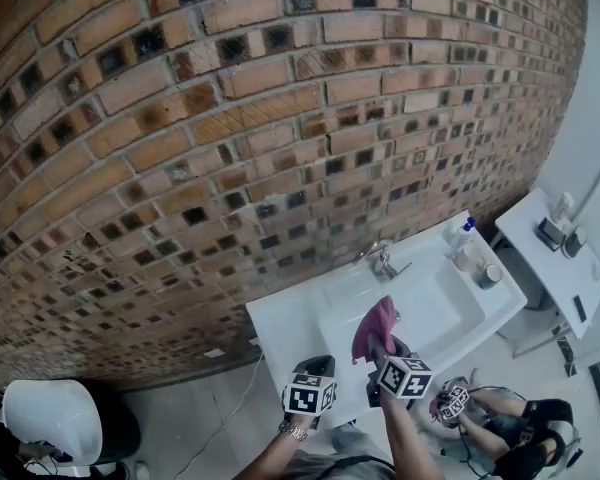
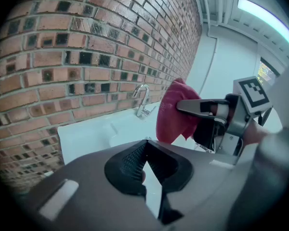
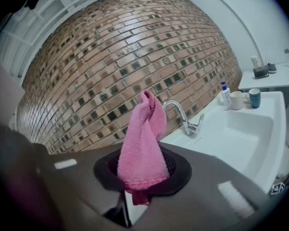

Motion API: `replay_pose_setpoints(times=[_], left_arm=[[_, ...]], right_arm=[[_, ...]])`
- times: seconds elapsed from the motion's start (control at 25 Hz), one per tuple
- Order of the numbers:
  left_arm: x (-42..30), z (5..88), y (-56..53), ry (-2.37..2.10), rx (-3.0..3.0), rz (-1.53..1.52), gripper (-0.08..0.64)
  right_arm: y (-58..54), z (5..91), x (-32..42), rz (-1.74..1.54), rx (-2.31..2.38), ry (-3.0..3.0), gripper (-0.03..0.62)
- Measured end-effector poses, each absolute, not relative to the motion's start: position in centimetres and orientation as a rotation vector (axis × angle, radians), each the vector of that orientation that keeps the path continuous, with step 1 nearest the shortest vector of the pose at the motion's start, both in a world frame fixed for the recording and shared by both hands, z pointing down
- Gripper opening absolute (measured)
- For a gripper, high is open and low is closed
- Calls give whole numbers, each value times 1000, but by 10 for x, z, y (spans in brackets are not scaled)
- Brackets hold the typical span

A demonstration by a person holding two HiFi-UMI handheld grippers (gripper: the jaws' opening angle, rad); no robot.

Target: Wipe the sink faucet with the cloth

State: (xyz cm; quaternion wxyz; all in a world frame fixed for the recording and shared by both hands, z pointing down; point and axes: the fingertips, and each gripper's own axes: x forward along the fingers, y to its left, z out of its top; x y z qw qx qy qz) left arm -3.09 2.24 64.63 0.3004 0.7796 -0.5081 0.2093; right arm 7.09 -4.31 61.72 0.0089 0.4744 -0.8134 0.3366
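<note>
- Left gripper [image 2: 144, 150]: fingers pinched together with nothing in them, sitting just left of the other one.
- Right gripper [image 3: 143, 176]: fingers clamped on the bottom end of a fuzzy pink cloth [image 3: 143, 138], which sticks up out of them in a twisted peak.
- The cloth is over the near side of the white rectangular sink [image 3: 241, 134], not touching the curved chrome faucet [image 3: 189, 125] further back.
- On the sink's far corner: a blue-capped white bottle [image 3: 224, 94], a white mug [image 3: 237, 100] and a blue cup [image 3: 254, 97].
- A brown brick wall [image 3: 111, 66] is behind it all.

Left gripper [image 2: 144, 147] jaws together, empty. Faucet [image 2: 142, 100] at 12 o'clock, on white sink [image 2: 94, 133]. Right gripper [image 2: 187, 110] at 2 o'clock, clamping pink cloth [image 2: 172, 114].
</note>
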Motion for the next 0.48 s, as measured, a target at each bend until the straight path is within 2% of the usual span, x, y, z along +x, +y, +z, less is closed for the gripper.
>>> replay_pose_setpoints(times=[0.2,0.48], left_arm=[[-45,645,-13,-1398,2042,587,20],[-72,639,-52,-1423,2030,591,20]], right_arm=[[-126,616,67,895,1418,-2517,64],[-184,620,63,633,1393,-2401,66]])
